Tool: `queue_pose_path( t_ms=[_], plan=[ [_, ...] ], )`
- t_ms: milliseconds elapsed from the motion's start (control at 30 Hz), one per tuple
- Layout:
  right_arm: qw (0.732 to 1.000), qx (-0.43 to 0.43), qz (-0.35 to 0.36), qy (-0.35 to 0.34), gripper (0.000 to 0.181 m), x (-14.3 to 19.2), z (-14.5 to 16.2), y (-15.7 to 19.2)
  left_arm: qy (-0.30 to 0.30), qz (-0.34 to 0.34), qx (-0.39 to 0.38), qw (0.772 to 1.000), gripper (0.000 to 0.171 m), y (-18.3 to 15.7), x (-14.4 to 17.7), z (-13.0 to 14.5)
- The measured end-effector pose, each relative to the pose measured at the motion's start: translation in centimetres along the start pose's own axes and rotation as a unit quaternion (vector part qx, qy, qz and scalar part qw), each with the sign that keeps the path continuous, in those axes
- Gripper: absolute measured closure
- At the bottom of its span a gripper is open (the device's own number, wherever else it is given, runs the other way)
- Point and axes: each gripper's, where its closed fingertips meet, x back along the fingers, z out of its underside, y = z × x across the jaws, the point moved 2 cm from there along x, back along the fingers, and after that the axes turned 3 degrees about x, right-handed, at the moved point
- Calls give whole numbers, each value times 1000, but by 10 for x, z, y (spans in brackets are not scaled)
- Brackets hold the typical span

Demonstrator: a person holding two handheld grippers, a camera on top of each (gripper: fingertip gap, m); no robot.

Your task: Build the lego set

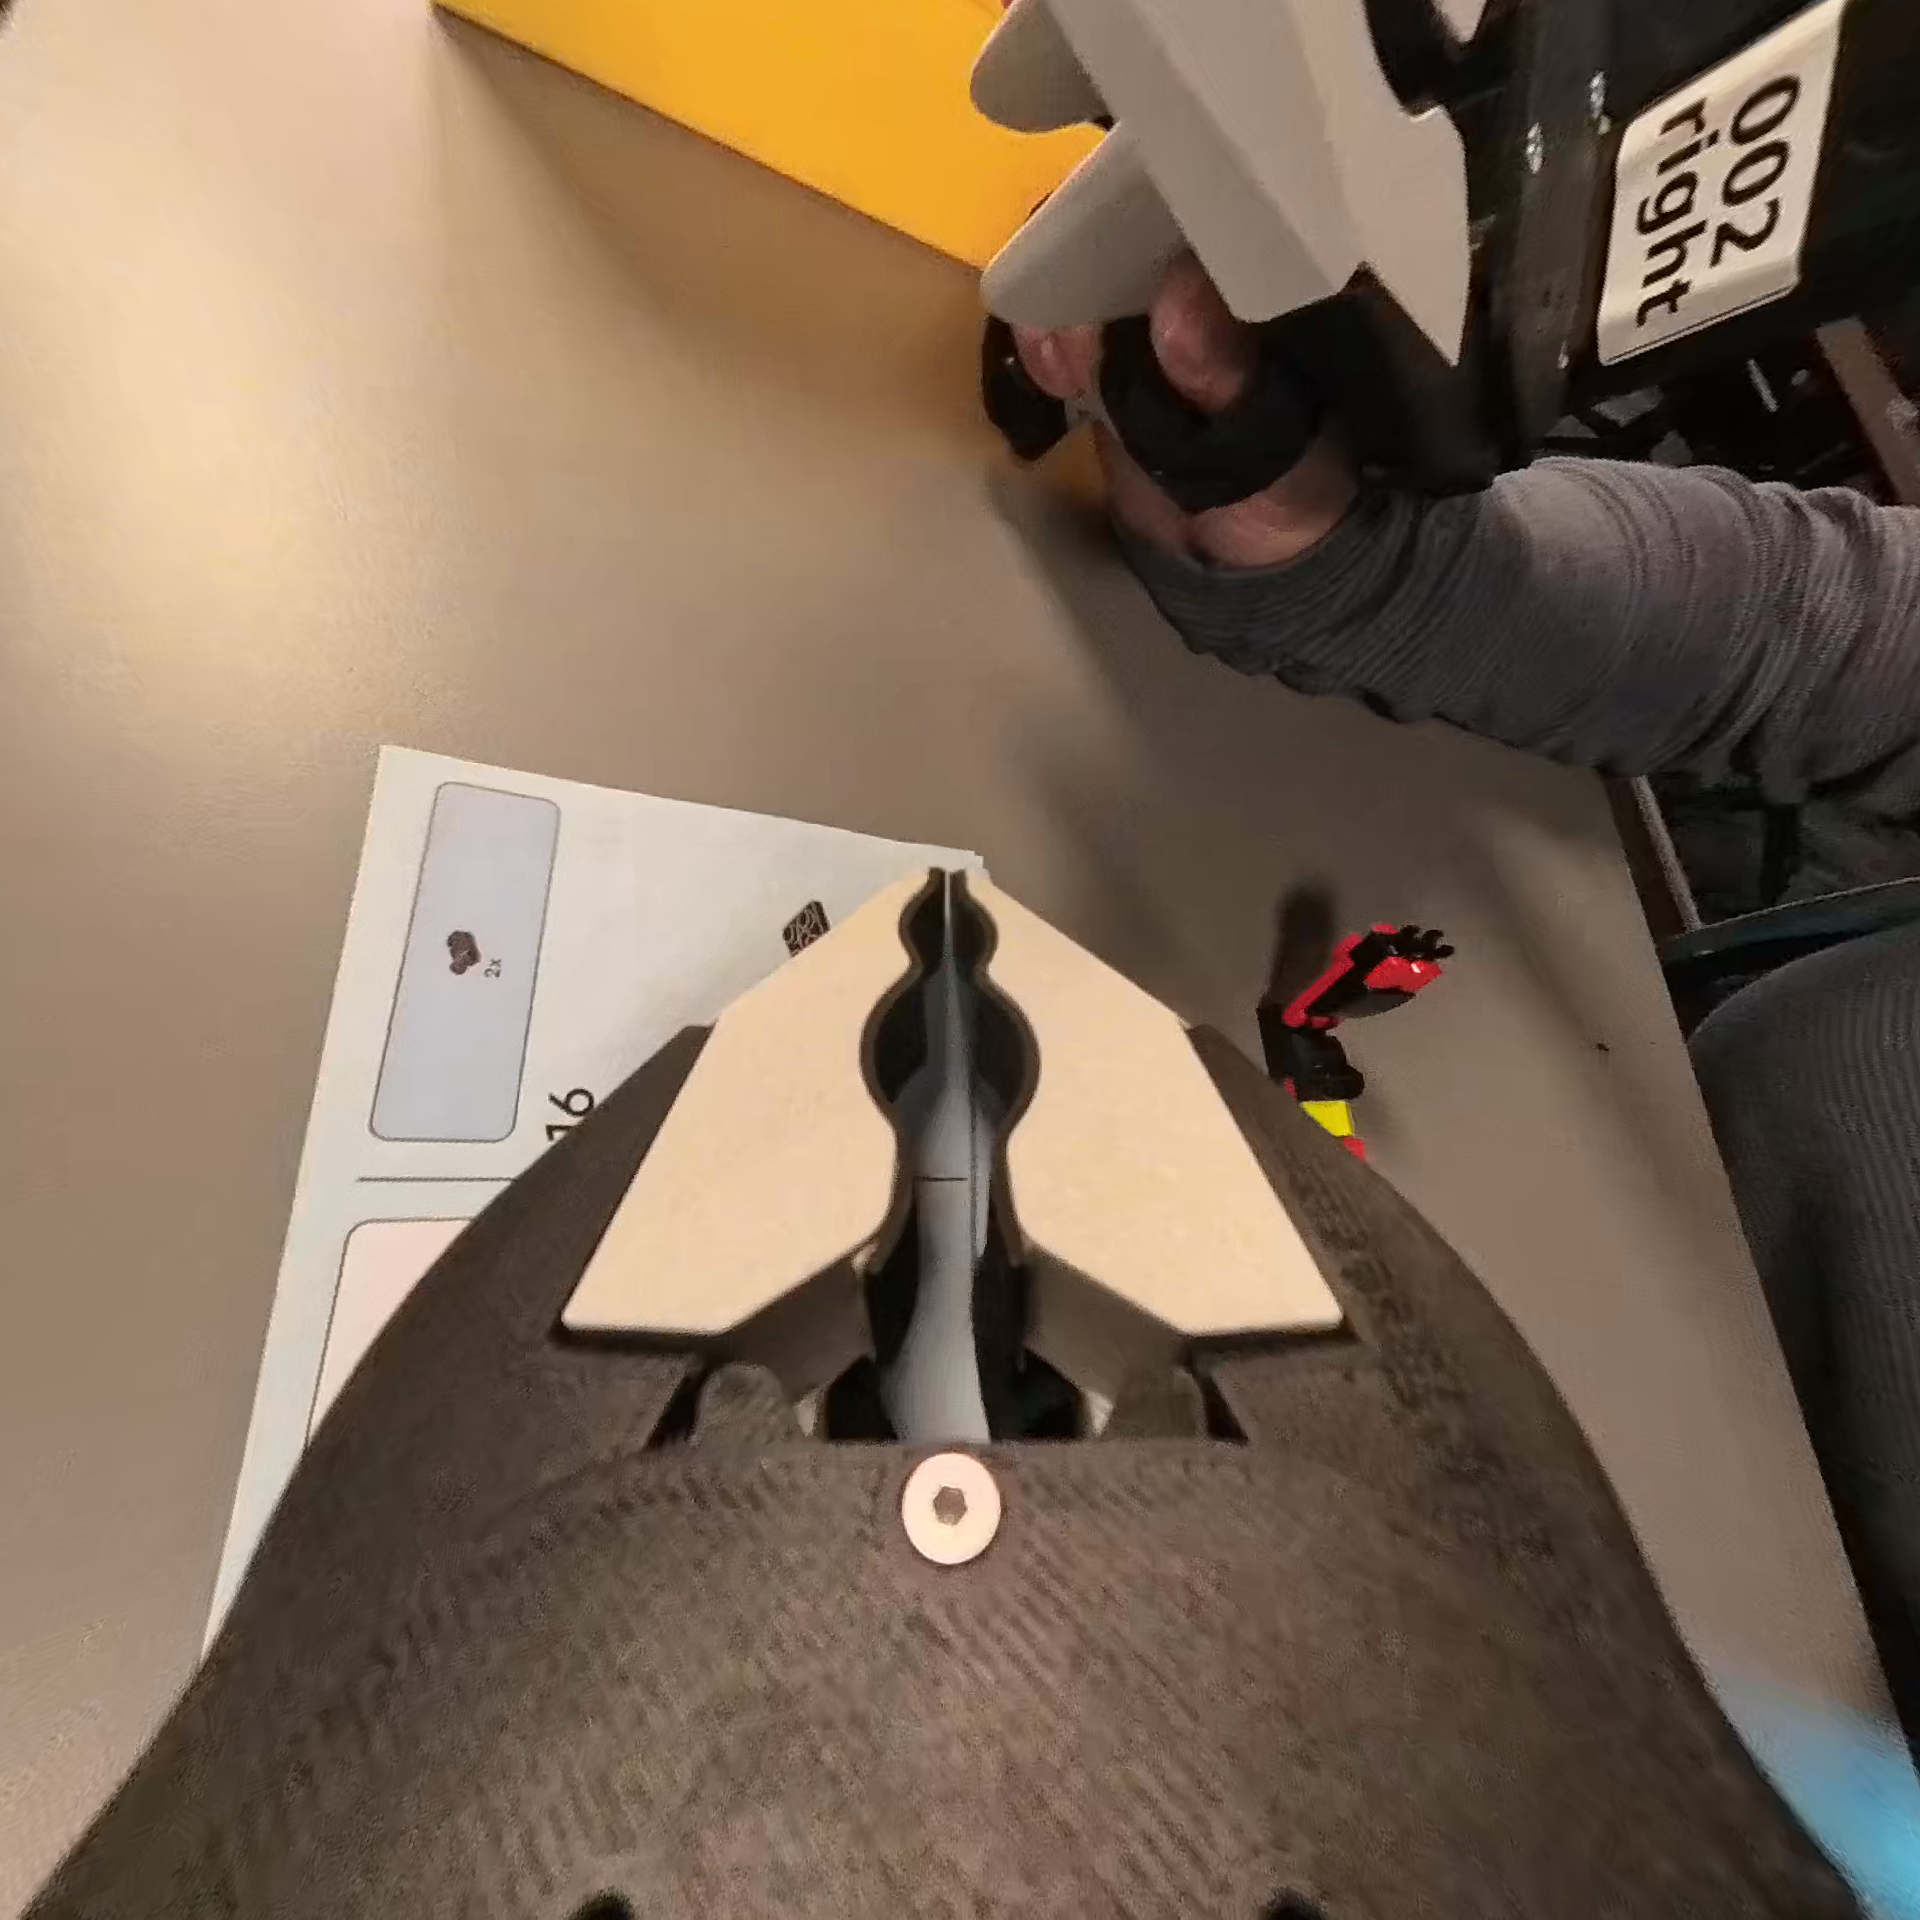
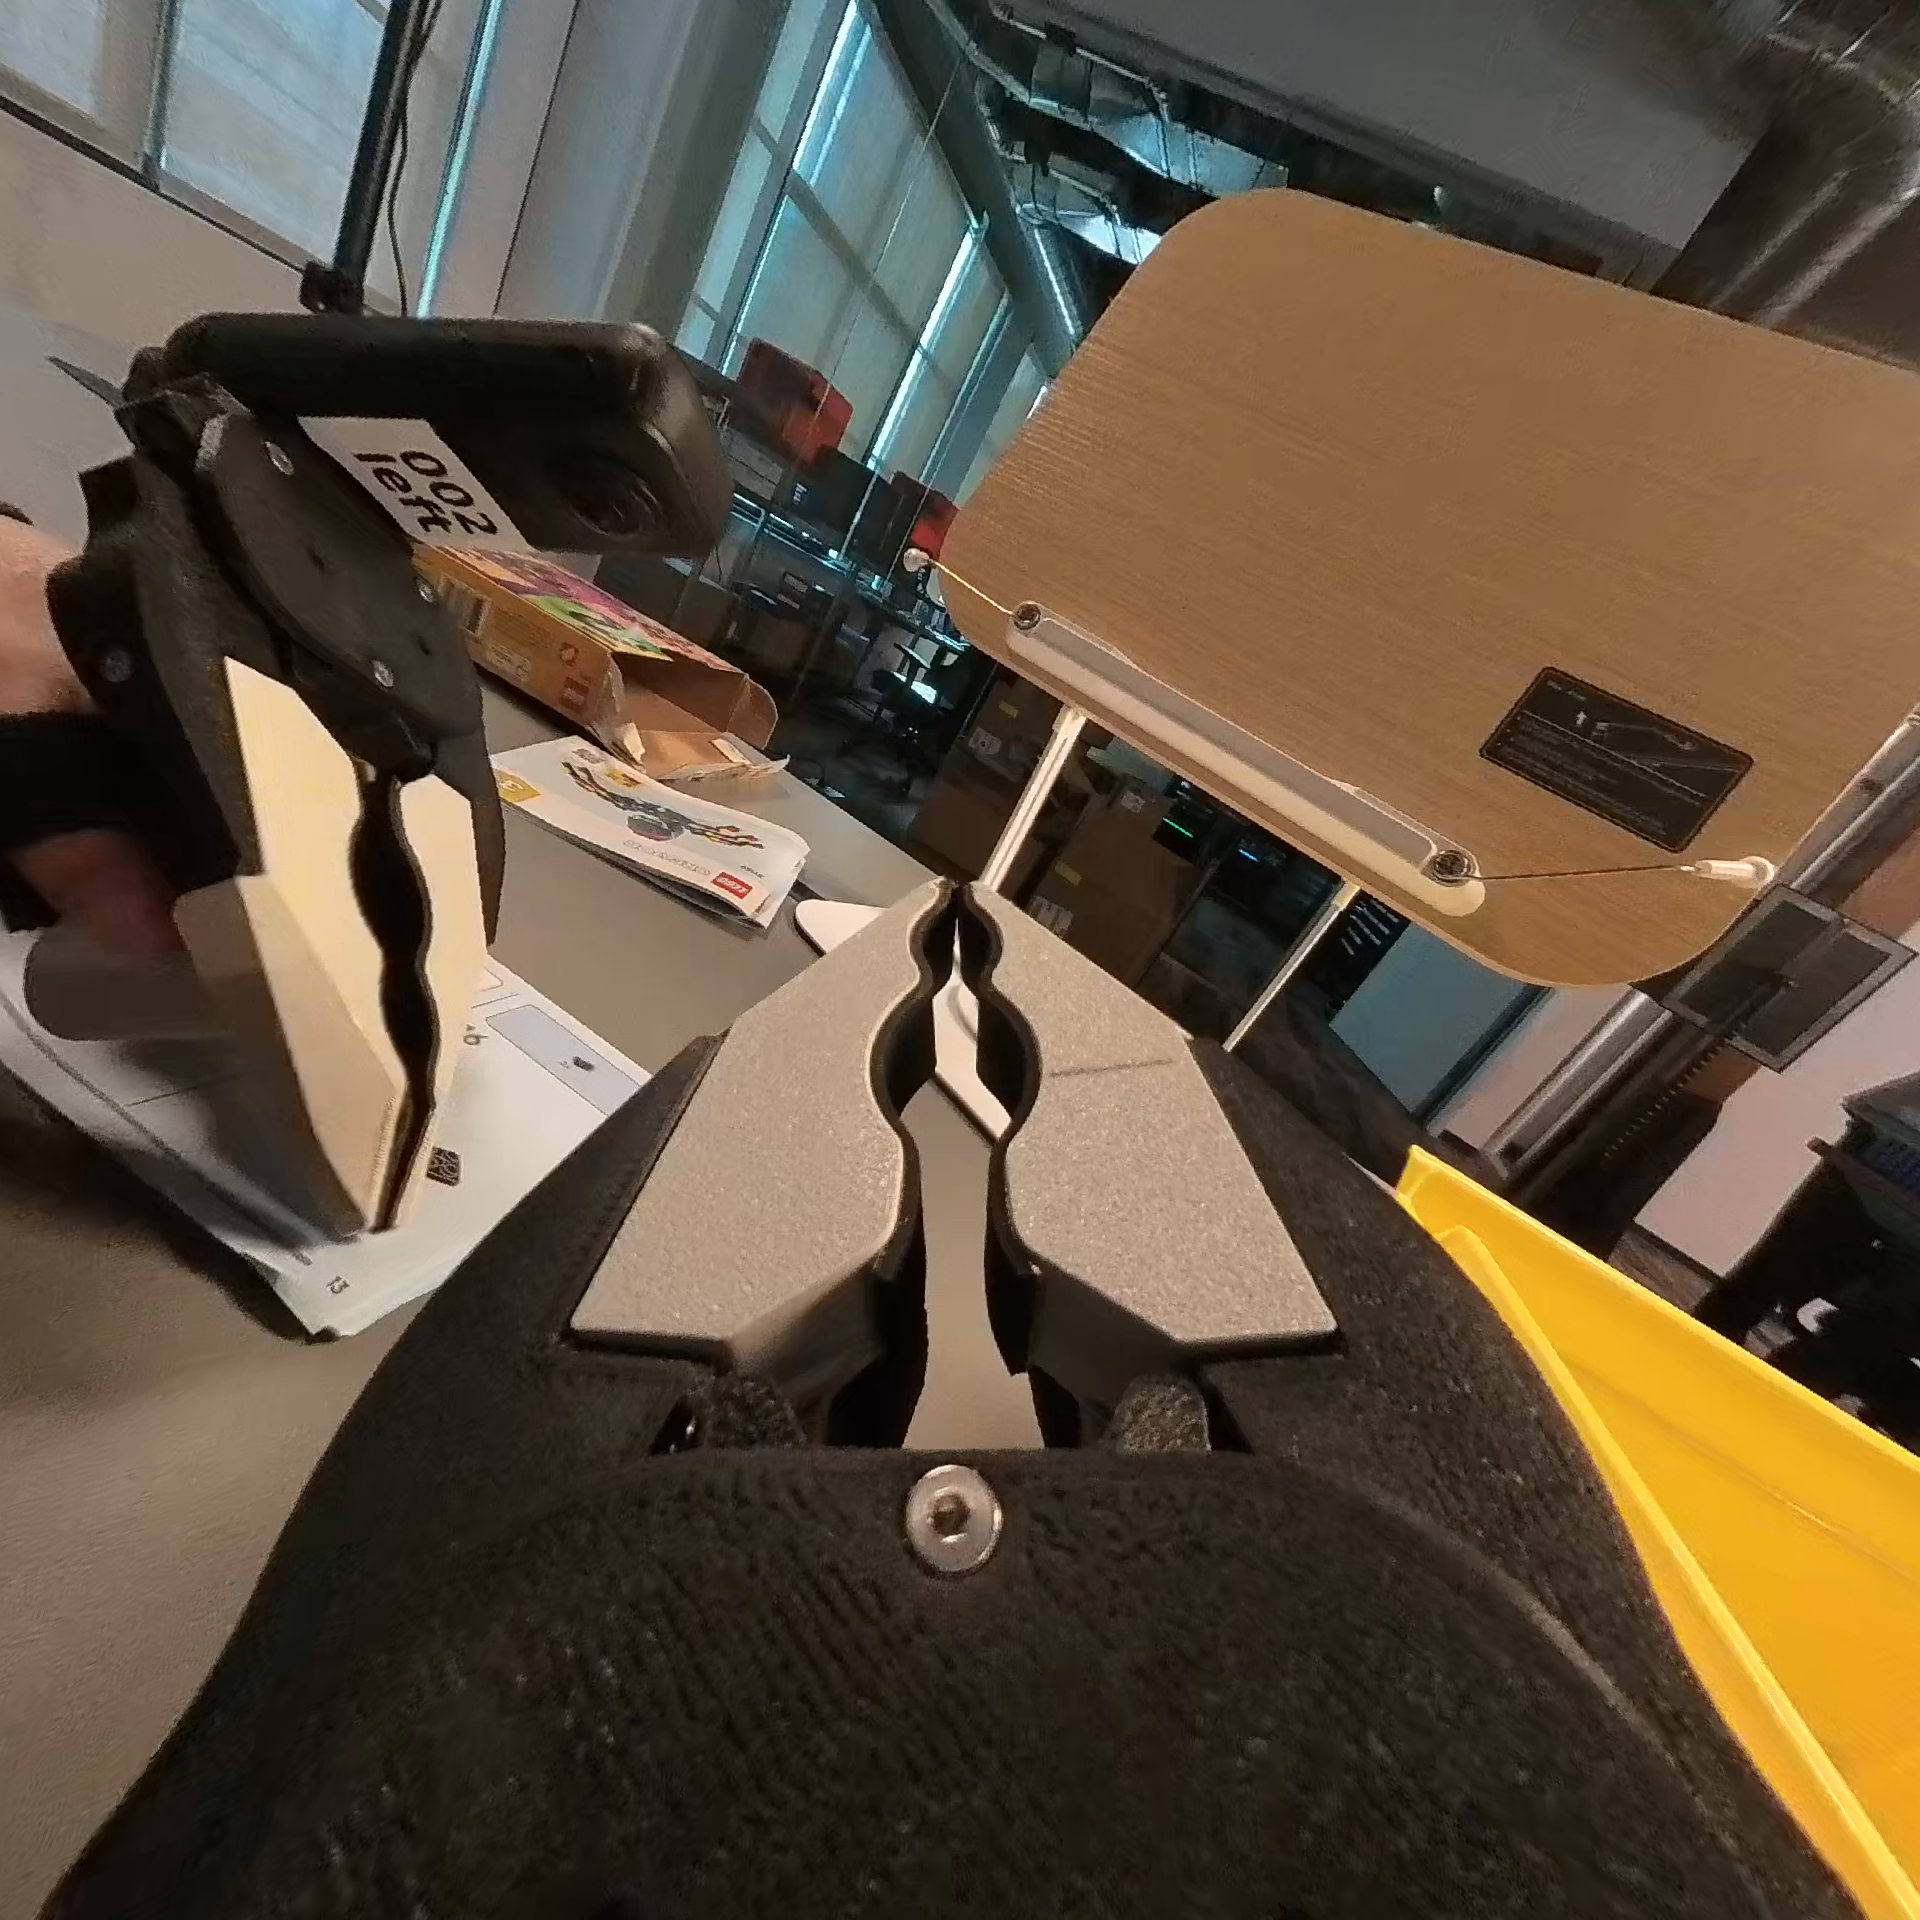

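Note:
My left gripper (image 1: 948,878) is shut on a thin page of the open instruction booklet (image 1: 623,935); the sheet runs edge-on between its pale fingers. The right wrist view shows the same gripper (image 2: 379,1221) with its tips down at the booklet (image 2: 540,1101). A small red, black and yellow lego build (image 1: 1340,1013) lies on the table just right of my left gripper. My right gripper (image 2: 954,891) is shut with nothing between its grey pads and points up and away from the table. It also shows at the top of the left wrist view (image 1: 1195,177), held by a hand.
A yellow bin (image 1: 831,94) stands at the far side, also at the right in the right wrist view (image 2: 1714,1507). A second booklet (image 2: 665,831) and a torn-open cardboard box (image 2: 582,644) lie farther back. A tilted wooden tabletop (image 2: 1455,582) stands beyond. A grey sleeve (image 1: 1558,623) crosses the right.

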Motion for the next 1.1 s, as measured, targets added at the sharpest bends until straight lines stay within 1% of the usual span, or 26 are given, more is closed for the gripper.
queue_pose_path(
  t_ms=[67, 133, 200, 267, 300, 333, 400, 467, 567, 667, 733, 767, 867, 933, 1000, 1100],
  plan=[
    [1000, 3, 0, -1, 181, 0, 0, 0, 0, 5, -18, 1000, 164, -4, 0, 1],
    [1000, 5, 0, 0, 181, 0, 0, 1, 3, -8, -53, 999, 158, -8, -1, 3],
    [1000, 6, -3, 3, 181, -1, 0, 2, 20, -54, -126, 990, 158, -10, -4, 8],
    [1000, 8, -3, 3, 181, -1, 1, 2, 36, -103, -208, 972, 155, -12, -8, 14],
    [1000, 8, -4, 3, 181, -1, 0, 3, 35, -115, -230, 966, 153, -13, -9, 15],
    [1000, 8, -4, 3, 181, -1, 0, 3, 31, -125, -233, 964, 150, -12, -9, 14],
    [1000, 10, -5, 4, 181, -1, 1, 3, 32, -119, -216, 969, 147, -10, -8, 13],
    [1000, 11, -7, 5, 181, -1, 1, 4, 31, -116, -203, 972, 150, -9, -8, 12],
    [1000, 12, -8, 5, 181, -1, 0, 5, 30, -120, -204, 971, 152, -8, -8, 12],
    [1000, 12, -9, 5, 181, -1, 1, 5, 28, -125, -197, 972, 159, -6, -7, 11],
    [1000, 12, -9, 5, 181, -1, 1, 5, 33, -107, -193, 975, 170, -9, -8, 13],
    [1000, 12, -10, 6, 181, -1, 1, 5, 32, -105, -188, 976, 171, -8, -8, 12],
    [1000, 13, -10, 6, 181, -1, 1, 5, 30, -96, -166, 981, 171, -7, -7, 11],
    [1000, 11, -11, 7, 181, -1, 2, 5, 22, -87, -136, 987, 171, -4, -5, 8],
    [1000, 7, -11, 8, 181, -1, 2, 4, 4, -74, -102, 992, 171, -1, -1, 3],
    [1000, 4, -11, 7, 181, -1, 3, 3, -73, -96, -56, 991, 171, 4, 20, -13]
  ],
)
